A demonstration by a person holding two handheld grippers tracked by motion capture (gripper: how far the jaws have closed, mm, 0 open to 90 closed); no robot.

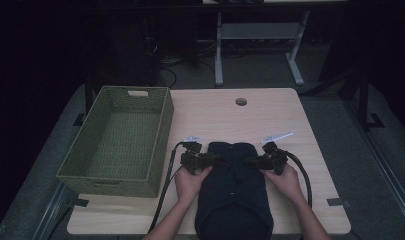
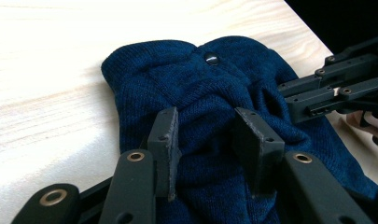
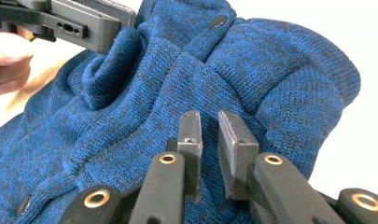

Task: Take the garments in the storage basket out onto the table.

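A dark blue knit sweater [image 1: 233,200] with snap buttons [image 2: 211,58] lies folded on the wooden table [image 1: 205,110], reaching to the near edge. My left gripper [image 1: 217,159] is at the left of its far end. In the left gripper view its jaws [image 2: 207,140] are shut on a raised fold of knit. My right gripper [image 1: 250,161] faces it from the right. Its own jaws [image 3: 208,135] are nearly together, pinching the fabric just below the collar. Wrinkles run toward both sets of tips. The sweater [image 3: 280,74] bunches up under the left gripper [image 3: 116,28].
A green woven basket [image 1: 160,145], nothing in it, stands at the table's left, close to the left gripper's cable. A round cable hole [image 1: 241,101] sits near the far edge. Two small pale labels [image 1: 277,136] lie just beyond the grippers. Dark floor and desk legs lie past the table.
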